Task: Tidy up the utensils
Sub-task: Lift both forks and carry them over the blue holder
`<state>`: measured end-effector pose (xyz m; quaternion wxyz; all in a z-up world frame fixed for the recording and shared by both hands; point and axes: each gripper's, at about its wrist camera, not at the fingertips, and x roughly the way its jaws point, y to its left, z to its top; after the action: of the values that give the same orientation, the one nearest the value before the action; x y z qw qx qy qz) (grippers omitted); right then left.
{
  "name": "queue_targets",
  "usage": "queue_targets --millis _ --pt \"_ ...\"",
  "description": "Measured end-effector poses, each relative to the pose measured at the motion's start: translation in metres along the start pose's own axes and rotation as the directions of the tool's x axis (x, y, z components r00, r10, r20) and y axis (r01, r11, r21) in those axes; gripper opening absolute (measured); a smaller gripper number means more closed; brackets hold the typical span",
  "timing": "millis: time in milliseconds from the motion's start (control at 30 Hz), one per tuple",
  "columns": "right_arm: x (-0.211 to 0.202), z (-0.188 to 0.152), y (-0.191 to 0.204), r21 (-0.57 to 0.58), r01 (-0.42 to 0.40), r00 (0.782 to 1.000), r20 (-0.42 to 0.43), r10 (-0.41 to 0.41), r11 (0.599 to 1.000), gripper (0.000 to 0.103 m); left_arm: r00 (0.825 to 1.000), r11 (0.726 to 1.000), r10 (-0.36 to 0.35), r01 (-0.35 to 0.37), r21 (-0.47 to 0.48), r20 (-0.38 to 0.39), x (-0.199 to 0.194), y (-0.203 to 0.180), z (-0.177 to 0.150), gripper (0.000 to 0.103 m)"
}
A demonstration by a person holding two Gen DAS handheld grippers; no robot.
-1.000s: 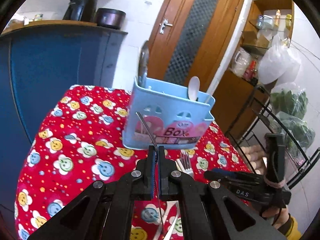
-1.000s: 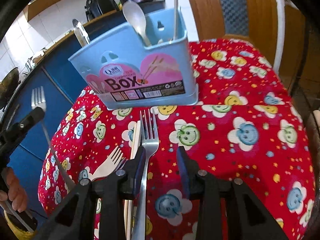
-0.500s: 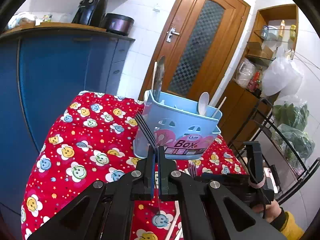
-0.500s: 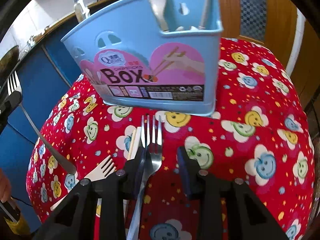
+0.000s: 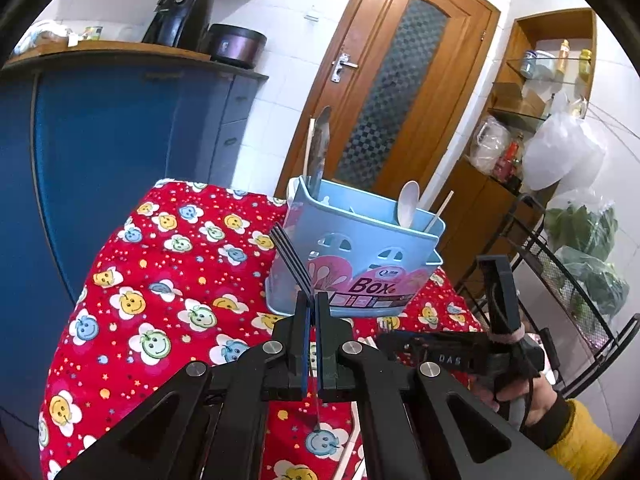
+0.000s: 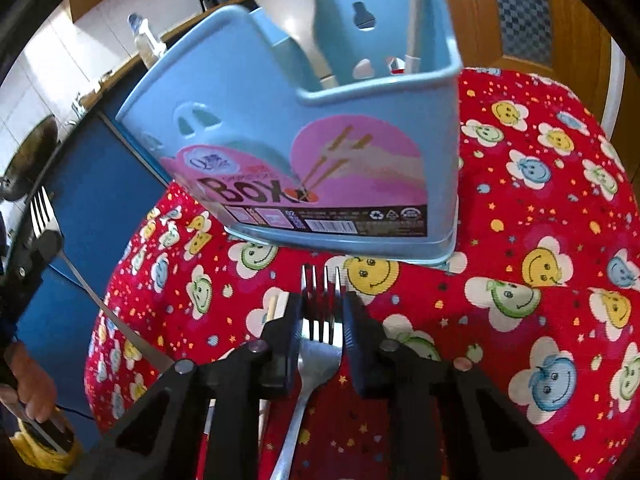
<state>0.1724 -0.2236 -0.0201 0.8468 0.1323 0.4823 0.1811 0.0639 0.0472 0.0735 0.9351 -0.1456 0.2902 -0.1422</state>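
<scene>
Black angular fingers [image 5: 298, 332] with silver screws [image 5: 272, 347]; yellow sleeve [image 5: 576, 444] at bare wrist.

Right hand-held gripper [image 6: 322, 316] has advanced, now straddling the fork [image 6: 320, 320]

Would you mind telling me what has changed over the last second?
The right gripper has moved forward along the fork on the table, its jaws now straddling the tines, still open. The left gripper stays shut on its fork, lifted off the table. The blue box and white spoon stayed put.
</scene>
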Motion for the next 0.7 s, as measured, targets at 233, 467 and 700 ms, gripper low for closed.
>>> queue_targets --millis 233,467,700 --pt "-0.027 -0.016 0.008 -0.012 0.027 0.996 0.087 -0.026 1.0 0.006 1.0 1.0 -0.001 0.001 0.015 0.006 -0.001 -0.005 0.0 0.002" --pt "-0.073 -0.026 0.028 -0.056 0.094 0.973 0.215 -0.08 0.994 0.005 1.0 1.0 -0.016 0.016 0.023 0.018 -0.007 -0.01 -0.002 0.001" --pt "-0.115 -0.035 0.053 -0.087 0.197 0.92 0.361 -0.154 0.977 0.005 0.999 0.999 -0.026 0.024 0.04 0.044 -0.017 -0.018 0.002 0.001"
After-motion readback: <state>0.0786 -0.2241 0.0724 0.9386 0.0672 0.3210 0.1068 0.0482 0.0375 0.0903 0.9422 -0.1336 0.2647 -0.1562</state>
